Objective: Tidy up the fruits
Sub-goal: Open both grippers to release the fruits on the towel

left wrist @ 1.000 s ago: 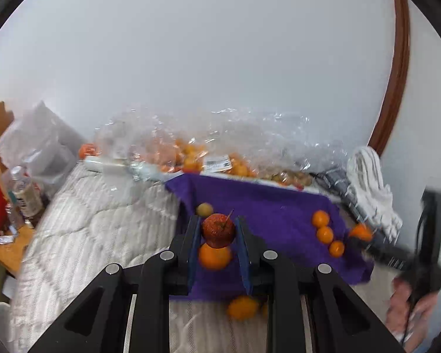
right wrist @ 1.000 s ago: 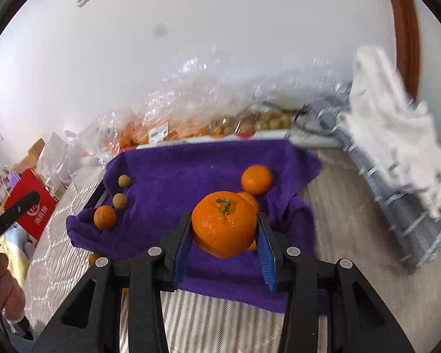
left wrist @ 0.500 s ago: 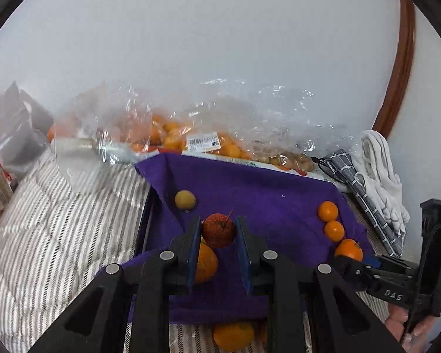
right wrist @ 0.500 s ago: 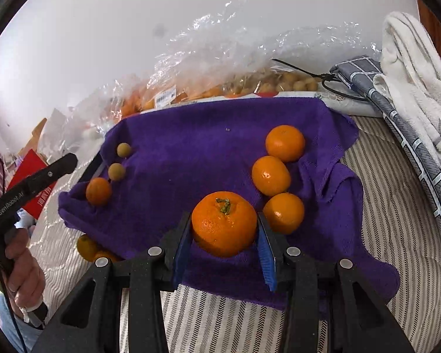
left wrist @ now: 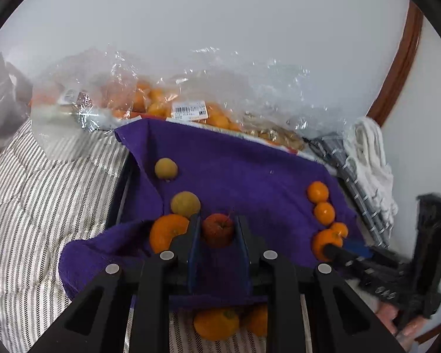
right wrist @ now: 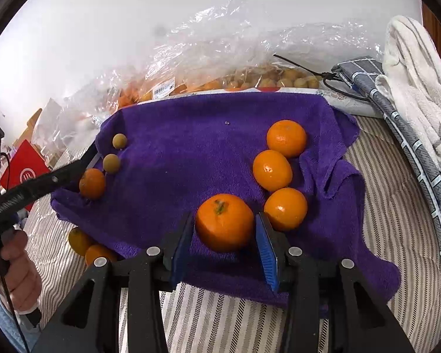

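A purple towel [left wrist: 244, 170] [right wrist: 191, 147] lies on the striped bed. My left gripper [left wrist: 216, 229] is shut on a small red fruit [left wrist: 217, 229], low over the towel's left front, beside an orange [left wrist: 166, 231] and two small yellow fruits [left wrist: 185, 204]. My right gripper [right wrist: 225, 225] has opened; a large orange [right wrist: 224, 222] rests on the towel between its jaws, with a gap on each side. Three oranges [right wrist: 272, 170] sit in a row just right of it.
Clear plastic bags of oranges and small yellow fruit [left wrist: 176, 103] [right wrist: 264, 76] lie behind the towel. Two oranges [left wrist: 217, 323] [right wrist: 91, 247] lie off the towel's front left edge. White and grey cloths [right wrist: 411, 88] are piled at the right.
Both grippers have lowered toward the towel. The right gripper has opened and let the large orange down by the row of three. The left still holds the red fruit.
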Demonstrator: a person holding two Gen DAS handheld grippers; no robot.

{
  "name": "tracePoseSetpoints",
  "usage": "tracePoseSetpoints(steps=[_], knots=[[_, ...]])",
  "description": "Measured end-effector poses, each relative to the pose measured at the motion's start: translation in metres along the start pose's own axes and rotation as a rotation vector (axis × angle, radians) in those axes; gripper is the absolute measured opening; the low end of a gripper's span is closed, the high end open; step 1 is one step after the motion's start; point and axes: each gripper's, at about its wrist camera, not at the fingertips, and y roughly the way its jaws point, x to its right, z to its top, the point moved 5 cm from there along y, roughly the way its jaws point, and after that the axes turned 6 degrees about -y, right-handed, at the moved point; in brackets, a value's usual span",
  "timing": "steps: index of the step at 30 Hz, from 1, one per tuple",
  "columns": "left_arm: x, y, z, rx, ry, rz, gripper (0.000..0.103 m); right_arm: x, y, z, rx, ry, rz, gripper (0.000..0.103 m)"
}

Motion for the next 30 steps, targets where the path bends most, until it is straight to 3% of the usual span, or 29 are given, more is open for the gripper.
tracePoseSetpoints(steps=[4,8,14,17,19,21,25,30], knots=[[0.01,0.011,-0.01,-0.071,0.042,0.017,0.023,0.004,-0.024,0.005,0.086,-0.01,-0.009,0.056],[0.014,0.018,-0.016,-0.1,0.06,0.031,0.023,0.017,-0.038,0.009,0.133,0.021,-0.024,0.057],[0.008,0.023,-0.016,-0.136,-0.001,-0.009,0.023,0.029,-0.038,0.008,0.12,0.074,-0.019,0.057],[0.006,0.019,-0.013,-0.114,-0.026,-0.035,0.023,0.026,-0.034,0.008,0.112,0.064,-0.024,0.057],[0.004,0.017,-0.011,-0.105,-0.038,-0.044,0.038,0.024,-0.032,0.007,0.105,0.053,-0.032,0.057],[0.002,0.013,-0.008,-0.088,-0.062,-0.077,0.045,0.023,-0.031,0.007,0.105,0.046,-0.034,0.057],[0.0,-0.002,-0.002,-0.029,-0.082,-0.097,0.045,0.021,-0.033,0.004,0.103,0.041,-0.044,0.057],[-0.001,-0.038,0.016,0.115,-0.018,-0.045,0.045,0.012,-0.046,0.006,0.15,0.003,-0.055,0.057]])
